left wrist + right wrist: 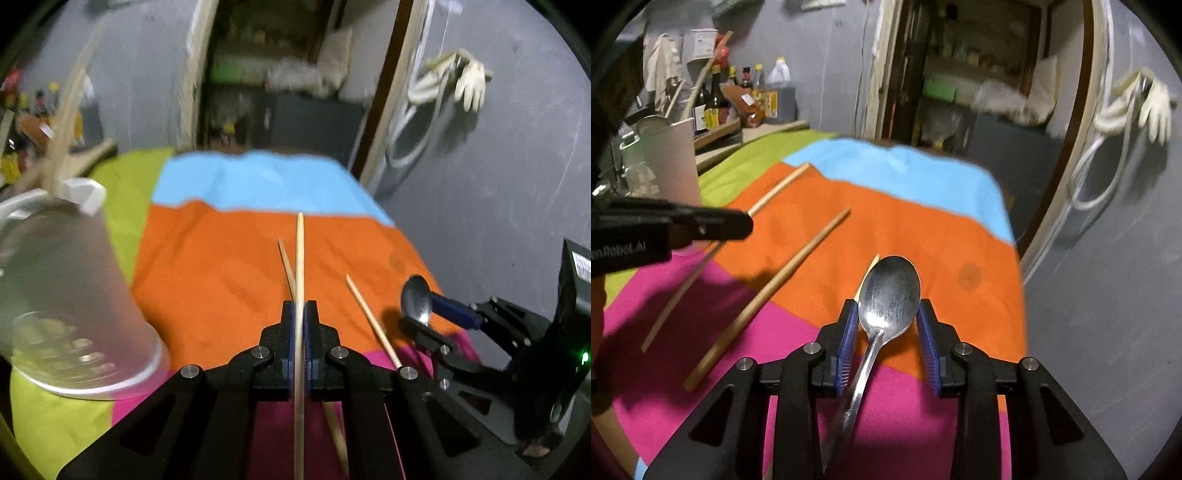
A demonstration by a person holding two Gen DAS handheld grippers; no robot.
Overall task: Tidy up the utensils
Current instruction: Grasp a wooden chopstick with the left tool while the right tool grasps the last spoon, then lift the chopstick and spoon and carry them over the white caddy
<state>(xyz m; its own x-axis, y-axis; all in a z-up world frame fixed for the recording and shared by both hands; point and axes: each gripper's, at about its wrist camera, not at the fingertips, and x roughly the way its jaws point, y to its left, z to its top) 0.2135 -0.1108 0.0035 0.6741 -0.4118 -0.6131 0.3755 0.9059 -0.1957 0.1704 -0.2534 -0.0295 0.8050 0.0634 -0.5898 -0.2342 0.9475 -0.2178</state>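
My left gripper [299, 314] is shut on a wooden chopstick [300, 258] that points forward above the coloured cloth. Two more chopsticks [371, 319] lie on the cloth beneath and to the right. My right gripper [888, 321] is shut on the bowl of a metal spoon [889, 291], its handle trailing back under the jaws. In the left wrist view the spoon [416, 300] and right gripper show at the right. In the right wrist view the held chopstick [777, 192] and a loose one [768, 295] show at the left. A frosted plastic cup [62, 295] stands at the left.
The cloth [923, 229] has orange, blue, pink and green patches and ends at a grey wall on the right. Bottles [713, 99] stand on a shelf at the back left. A glove [471, 83] and cord hang on the wall.
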